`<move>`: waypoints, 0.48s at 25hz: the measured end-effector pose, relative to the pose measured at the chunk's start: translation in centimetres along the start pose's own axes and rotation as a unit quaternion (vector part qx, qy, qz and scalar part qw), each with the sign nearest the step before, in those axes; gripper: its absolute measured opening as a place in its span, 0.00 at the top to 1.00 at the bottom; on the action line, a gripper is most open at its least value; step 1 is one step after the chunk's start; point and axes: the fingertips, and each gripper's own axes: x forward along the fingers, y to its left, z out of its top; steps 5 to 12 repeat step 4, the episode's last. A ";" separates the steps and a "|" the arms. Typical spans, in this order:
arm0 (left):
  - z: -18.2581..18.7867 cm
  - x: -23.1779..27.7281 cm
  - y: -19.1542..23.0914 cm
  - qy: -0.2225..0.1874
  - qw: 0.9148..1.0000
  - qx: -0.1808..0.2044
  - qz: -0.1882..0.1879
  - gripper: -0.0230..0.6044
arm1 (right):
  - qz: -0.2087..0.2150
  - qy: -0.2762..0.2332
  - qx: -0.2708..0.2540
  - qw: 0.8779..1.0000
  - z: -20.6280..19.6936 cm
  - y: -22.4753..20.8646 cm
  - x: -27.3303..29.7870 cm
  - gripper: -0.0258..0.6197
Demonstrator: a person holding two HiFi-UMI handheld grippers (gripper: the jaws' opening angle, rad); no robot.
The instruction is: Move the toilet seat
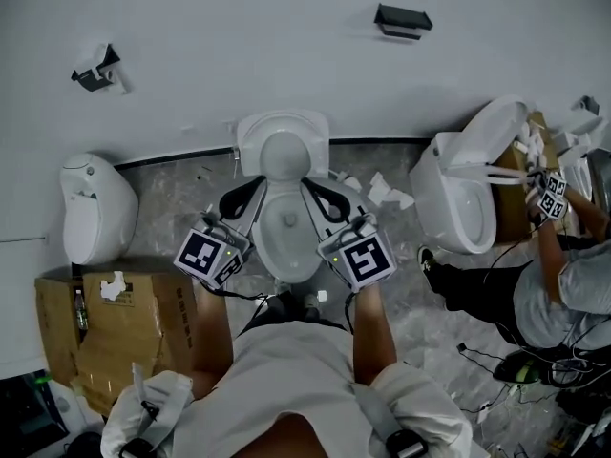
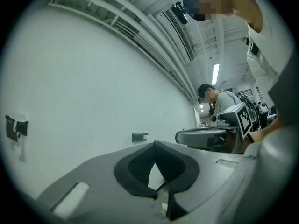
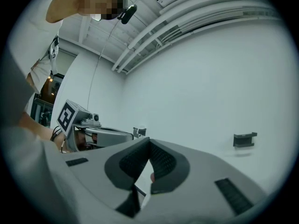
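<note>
Seemingly smooth, oval white toilet seat (image 1: 262, 241).

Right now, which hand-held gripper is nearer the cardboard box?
Left. The left hand-held gripper is close by the cardboard box; the right hand-held gripper is beyond it, across the toilet.

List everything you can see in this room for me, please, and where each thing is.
White ceramic toilets: three, white; middle toilet at the wall, left toilet, right toilet.
Brown cardboard boxes: several, brown, floor, lower left.
Dark wall brackets: two, black, white wall.
White paper scraps: few, white, floor beside middle toilet.
Grey mottled floor: one, grey, underfoot.
Second person: one, grey top, at right toilet.
Left gripper: one, grey, shut, empty, left of middle toilet.
Right gripper: one, grey, shut, empty, right of it.
</note>
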 end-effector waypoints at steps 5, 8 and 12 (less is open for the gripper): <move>0.4 -1.8 -2.2 0.003 1.000 -0.010 -0.003 0.97 | 0.008 0.019 0.003 1.000 1.0 1.9 -2.0 0.95; 0.4 -1.8 -2.2 0.003 1.000 -0.010 -0.003 0.97 | 0.008 0.019 0.003 1.000 1.0 1.9 -2.0 0.95; 0.4 -1.8 -2.2 0.003 1.000 -0.010 -0.003 0.97 | 0.008 0.019 0.003 1.000 1.0 1.9 -2.0 0.95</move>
